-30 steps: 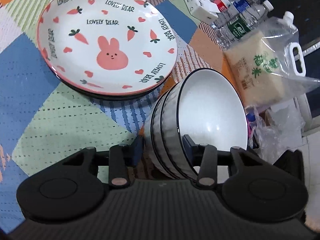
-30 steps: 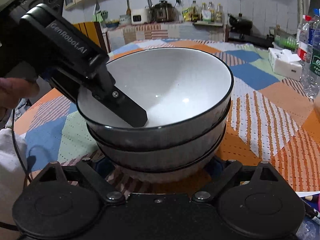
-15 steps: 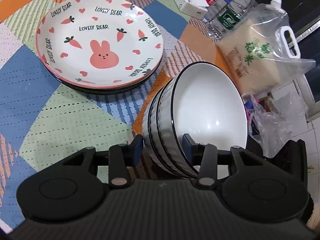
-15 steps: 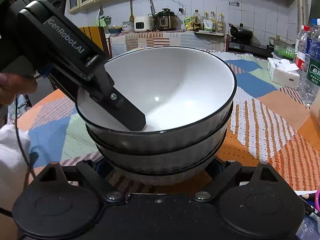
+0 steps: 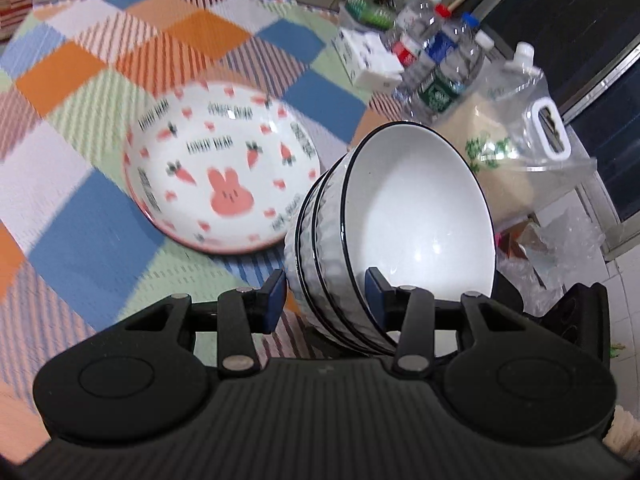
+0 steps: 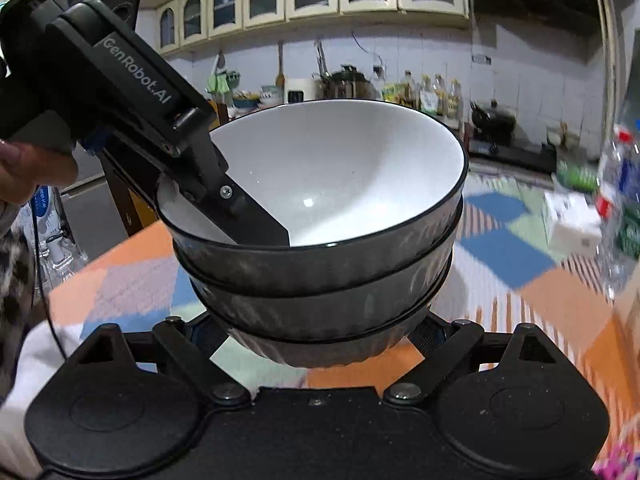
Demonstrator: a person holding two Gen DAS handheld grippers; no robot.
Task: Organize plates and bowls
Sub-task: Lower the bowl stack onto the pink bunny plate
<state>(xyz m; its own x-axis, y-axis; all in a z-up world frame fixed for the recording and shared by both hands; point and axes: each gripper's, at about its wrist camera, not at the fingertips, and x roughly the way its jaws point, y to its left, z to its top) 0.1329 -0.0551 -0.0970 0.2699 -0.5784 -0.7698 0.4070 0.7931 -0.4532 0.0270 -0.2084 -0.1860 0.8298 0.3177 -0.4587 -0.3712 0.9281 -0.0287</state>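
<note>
A stack of three grey ribbed bowls (image 5: 416,216) with white insides and black rims hangs tilted above the patchwork tablecloth (image 5: 80,224). My left gripper (image 5: 326,294) is shut on the stack's rims, one finger inside the top bowl and one outside. In the right wrist view the left gripper's finger (image 6: 256,220) reaches into the top bowl. My right gripper (image 6: 316,340) clasps the lowest bowl of the stack (image 6: 320,264) at its base, its fingertips mostly hidden behind the bowl. A bunny-and-carrot plate (image 5: 224,176) lies on the cloth to the left of the bowls.
Several water bottles (image 5: 440,64), a white tissue box (image 5: 368,60) and a clear bag of rice (image 5: 508,148) crowd the table's right side. Crumpled plastic bags (image 5: 560,248) sit past the table edge. A person's hand (image 6: 28,172) holds the left gripper. A kitchen counter (image 6: 360,88) lines the far wall.
Both grippers have risen with the bowl stack held between them. The bunny plate and tablecloth now look smaller and farther below, and the right view shows more of the kitchen wall.
</note>
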